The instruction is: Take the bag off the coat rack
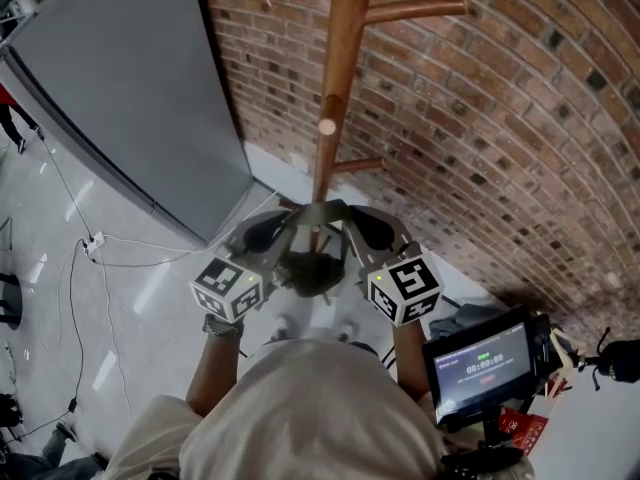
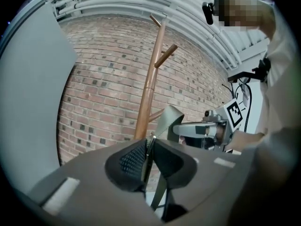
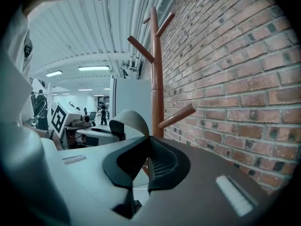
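Observation:
A wooden coat rack (image 1: pixel 335 88) with bare pegs stands against the brick wall. In the head view both grippers hold the olive strap (image 1: pixel 320 211) of a dark bag (image 1: pixel 310 273), which hangs between them in front of the rack's pole. My left gripper (image 1: pixel 268 232) is shut on the strap at its left end, my right gripper (image 1: pixel 368 228) at its right end. In the left gripper view the jaws (image 2: pixel 148 159) pinch the strap (image 2: pixel 168 120) near a metal fitting. In the right gripper view the jaws (image 3: pixel 149 161) clamp the strap (image 3: pixel 129 119), which loops upward clear of the pegs.
A large grey panel (image 1: pixel 130 98) leans at the left of the brick wall (image 1: pixel 520 138). Cables (image 1: pixel 95 258) trail over the pale floor. A small screen on a stand (image 1: pixel 485 363) sits at my lower right.

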A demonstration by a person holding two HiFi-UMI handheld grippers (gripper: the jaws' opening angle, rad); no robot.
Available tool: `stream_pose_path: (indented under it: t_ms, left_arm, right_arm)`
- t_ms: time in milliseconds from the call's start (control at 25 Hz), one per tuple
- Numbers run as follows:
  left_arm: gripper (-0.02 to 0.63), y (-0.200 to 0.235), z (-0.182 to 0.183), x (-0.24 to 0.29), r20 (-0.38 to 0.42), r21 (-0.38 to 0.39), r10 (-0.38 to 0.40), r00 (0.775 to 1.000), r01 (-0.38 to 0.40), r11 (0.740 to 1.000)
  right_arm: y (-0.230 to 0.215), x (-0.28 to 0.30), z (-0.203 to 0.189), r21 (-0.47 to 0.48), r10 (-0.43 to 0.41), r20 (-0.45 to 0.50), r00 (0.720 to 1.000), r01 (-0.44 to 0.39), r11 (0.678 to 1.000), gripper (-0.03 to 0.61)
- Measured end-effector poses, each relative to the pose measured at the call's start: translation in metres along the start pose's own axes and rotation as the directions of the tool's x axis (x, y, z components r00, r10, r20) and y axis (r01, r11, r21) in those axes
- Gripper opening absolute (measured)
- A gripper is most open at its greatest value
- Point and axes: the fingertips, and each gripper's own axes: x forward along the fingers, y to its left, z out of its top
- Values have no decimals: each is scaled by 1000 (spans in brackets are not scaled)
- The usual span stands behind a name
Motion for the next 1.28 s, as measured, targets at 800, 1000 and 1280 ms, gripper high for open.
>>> stream_pose_path:
  t_ms: [800, 1000, 1280]
  left_arm:
    - [44, -25, 90, -23, 184, -8, -74, 980, 77, 997]
    - [44, -28, 101, -30, 191, 16, -75, 979, 73, 997]
    - [44, -26, 99, -34, 184, 22, -66, 981, 63, 998]
  right_arm:
    - [11, -42, 87, -18, 31, 195, 980, -28, 999, 8]
    - [15, -45, 93, 15, 57, 200, 978, -61, 998, 8]
    - [17, -41, 89, 27, 53, 193, 980, -60, 998, 8]
